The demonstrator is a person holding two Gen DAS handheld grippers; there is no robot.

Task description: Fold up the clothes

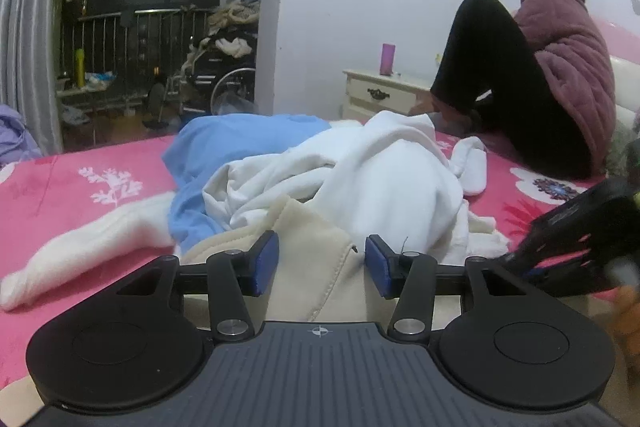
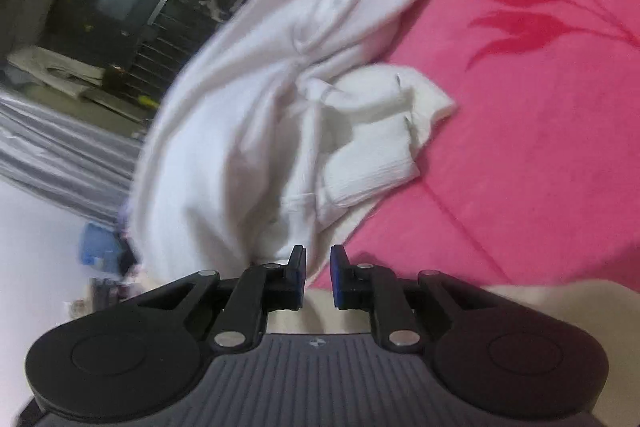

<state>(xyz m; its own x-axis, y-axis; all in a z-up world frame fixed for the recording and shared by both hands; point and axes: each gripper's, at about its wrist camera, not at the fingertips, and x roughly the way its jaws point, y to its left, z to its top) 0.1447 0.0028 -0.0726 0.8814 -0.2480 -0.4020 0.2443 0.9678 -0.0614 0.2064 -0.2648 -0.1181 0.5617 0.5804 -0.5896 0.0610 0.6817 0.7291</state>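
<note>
A heap of clothes lies on the pink flowered bedcover (image 1: pixel 80 195): a white garment (image 1: pixel 380 179) on top, a blue one (image 1: pixel 224 143) behind it, a cream fleece garment (image 1: pixel 312 247) nearest me. My left gripper (image 1: pixel 320 263) stands open over the cream fleece, which runs between its blue pads (image 1: pixel 264 259) without being pinched. The right gripper (image 2: pixel 318 275) is nearly closed at the heap's edge. A fold of cream cloth fills its narrow gap, beside the white garment (image 2: pixel 240 107) and rolled white socks (image 2: pixel 372 147). Its black frame (image 1: pixel 568 231) shows blurred at the right of the left wrist view.
A long white sock (image 1: pixel 80 247) lies left of the heap. A person (image 1: pixel 560 67) in a quilted jacket sits on the bed at the back right. Behind stand a cream nightstand (image 1: pixel 380 95) with a purple cup (image 1: pixel 387 59), a wheelchair (image 1: pixel 224 83) and a grey curtain (image 1: pixel 28 27).
</note>
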